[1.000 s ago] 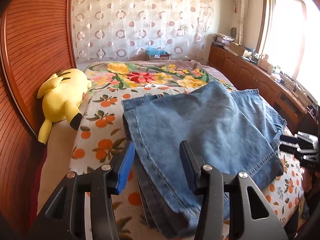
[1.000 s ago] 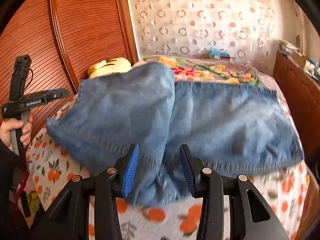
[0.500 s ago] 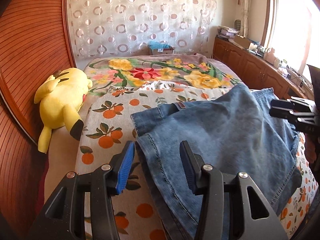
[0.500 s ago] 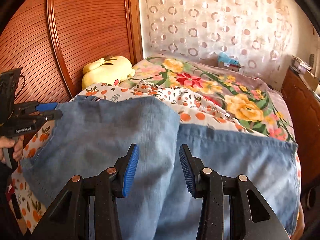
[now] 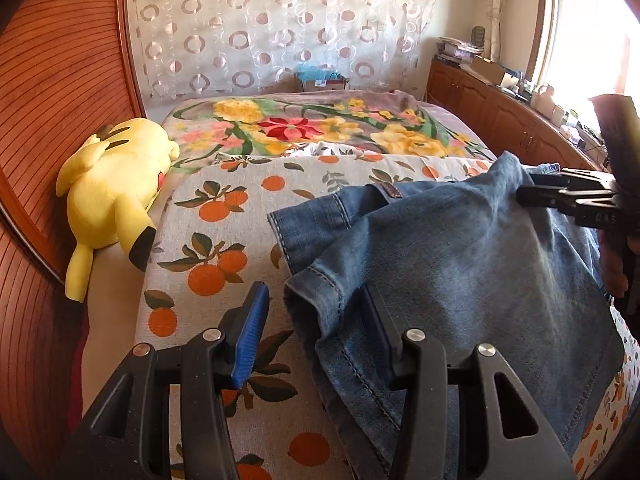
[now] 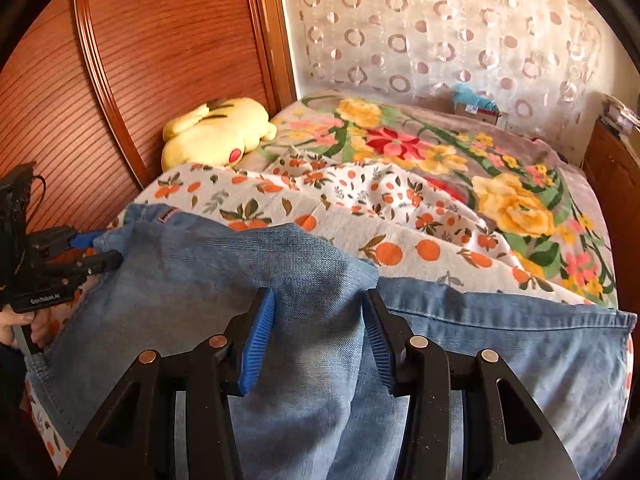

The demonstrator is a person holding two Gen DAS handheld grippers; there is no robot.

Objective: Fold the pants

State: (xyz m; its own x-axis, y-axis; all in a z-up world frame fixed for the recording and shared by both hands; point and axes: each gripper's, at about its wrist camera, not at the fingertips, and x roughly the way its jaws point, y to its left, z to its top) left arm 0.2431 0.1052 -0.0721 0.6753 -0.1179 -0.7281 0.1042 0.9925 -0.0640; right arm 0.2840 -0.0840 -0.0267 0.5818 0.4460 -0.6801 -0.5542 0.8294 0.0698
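Observation:
Blue jeans [image 5: 460, 272] lie on the orange-print sheet [image 5: 208, 240] with their top layer raised. In the right wrist view a thick fold of the jeans [image 6: 312, 280] fills the gap of my right gripper [image 6: 320, 320]. Its pads press on the denim while its jaws are opening slightly. The left wrist view shows this right gripper [image 5: 528, 188] holding a peak of denim up. A hem corner stands between the fingers of my left gripper [image 5: 314, 308]. It touches only the right finger, and sheet shows beside the left pad. The left gripper [image 6: 96, 248] is at the waistband corner.
A yellow plush toy [image 5: 112, 192] lies at the left by the ribbed wooden headboard [image 5: 60, 80]. A floral blanket [image 5: 320, 128] covers the far half of the bed. Wooden cabinets [image 5: 500, 120] with clutter run along the right wall under a window. A hand [image 6: 12, 324] holds the left gripper.
The raised denim layer has travelled across the bed with the right gripper, uncovering more sheet. In the left view the hem has slid away from the left pad, and the right gripper has risen.

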